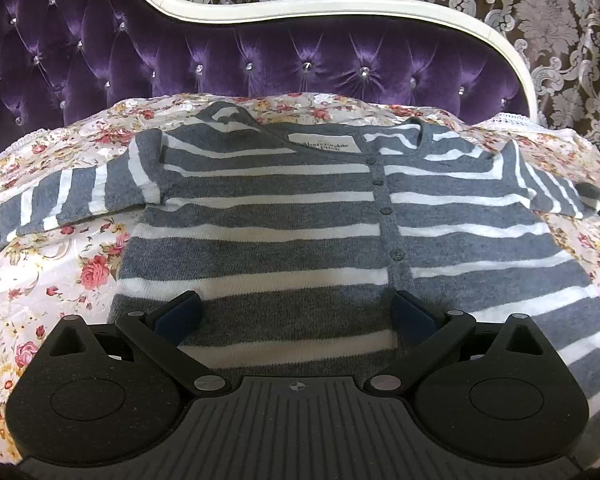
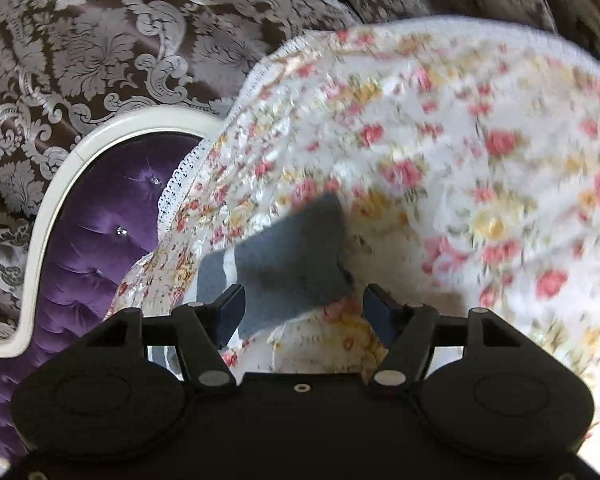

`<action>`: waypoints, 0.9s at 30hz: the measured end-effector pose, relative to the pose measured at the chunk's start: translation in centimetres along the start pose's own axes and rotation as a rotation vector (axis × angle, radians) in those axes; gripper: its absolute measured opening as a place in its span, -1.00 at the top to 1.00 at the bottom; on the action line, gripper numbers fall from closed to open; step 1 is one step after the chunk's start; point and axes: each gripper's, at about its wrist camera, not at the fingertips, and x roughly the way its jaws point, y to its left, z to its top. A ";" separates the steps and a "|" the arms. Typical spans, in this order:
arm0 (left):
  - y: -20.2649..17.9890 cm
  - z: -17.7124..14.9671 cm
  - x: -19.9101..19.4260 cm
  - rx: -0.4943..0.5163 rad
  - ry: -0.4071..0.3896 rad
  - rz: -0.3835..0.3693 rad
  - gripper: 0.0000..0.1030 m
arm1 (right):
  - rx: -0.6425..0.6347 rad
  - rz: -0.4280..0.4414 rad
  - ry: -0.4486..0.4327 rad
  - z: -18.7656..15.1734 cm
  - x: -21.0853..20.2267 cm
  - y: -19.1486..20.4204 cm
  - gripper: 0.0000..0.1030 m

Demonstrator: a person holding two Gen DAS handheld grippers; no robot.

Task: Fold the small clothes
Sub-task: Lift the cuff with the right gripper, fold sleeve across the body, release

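A grey cardigan with white stripes (image 1: 284,216) lies flat and buttoned on a floral bedspread (image 1: 60,272), collar towards the headboard. Its left sleeve (image 1: 60,196) stretches out to the side, and its right sleeve (image 1: 548,184) runs off towards the bed's edge. My left gripper (image 1: 296,312) hovers open over the cardigan's lower part, with nothing pinched. In the blurred right wrist view, a grey sleeve end (image 2: 292,252) with one white stripe lies on the bedspread (image 2: 460,160). My right gripper (image 2: 306,304) is open, and the cuff lies just ahead of and between its fingers, unpinched.
A tufted purple headboard (image 1: 220,52) with a white frame (image 1: 340,8) stands behind the bed, also seen in the right wrist view as the headboard (image 2: 92,240). Brown and silver damask fabric (image 1: 560,20) fills the background. The bedspread's lace edge (image 2: 188,172) drops off near the headboard.
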 end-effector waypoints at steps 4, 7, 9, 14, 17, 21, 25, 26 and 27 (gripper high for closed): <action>0.0 0.0 0.0 0.000 0.001 -0.001 -1.00 | 0.015 0.022 -0.034 0.5 1.1 0.0 -0.32; 0.0 0.0 0.0 0.000 0.000 -0.001 -1.00 | 0.005 -0.016 -0.035 0.9 2.4 0.4 0.48; 0.1 0.0 0.0 -0.002 0.002 -0.004 -1.00 | -0.019 -0.066 -0.029 0.9 2.9 0.9 0.74; 0.8 0.8 -0.2 -0.016 0.038 -0.027 -0.96 | -0.171 -0.057 -0.072 1.3 1.0 5.7 0.74; 1.9 1.2 -0.6 -0.041 0.044 -0.035 -0.96 | -0.241 -0.007 -0.100 2.2 -1.2 10.3 0.74; 3.9 1.4 -1.7 -0.057 0.016 -0.006 -0.96 | -0.339 0.078 -0.138 2.7 -4.0 17.1 0.74; 6.2 1.7 -2.1 -0.070 0.003 0.039 -0.96 | -0.430 0.171 -0.118 0.9 -5.0 23.6 0.74; 6.8 1.6 -2.1 -0.071 0.004 0.046 -0.96 | -0.453 0.197 -0.102 0.1 -5.0 25.1 0.74; 7.1 1.7 -2.0 -0.070 0.006 0.052 -0.96 | -0.476 0.220 -0.081 -0.9 -4.8 26.6 0.74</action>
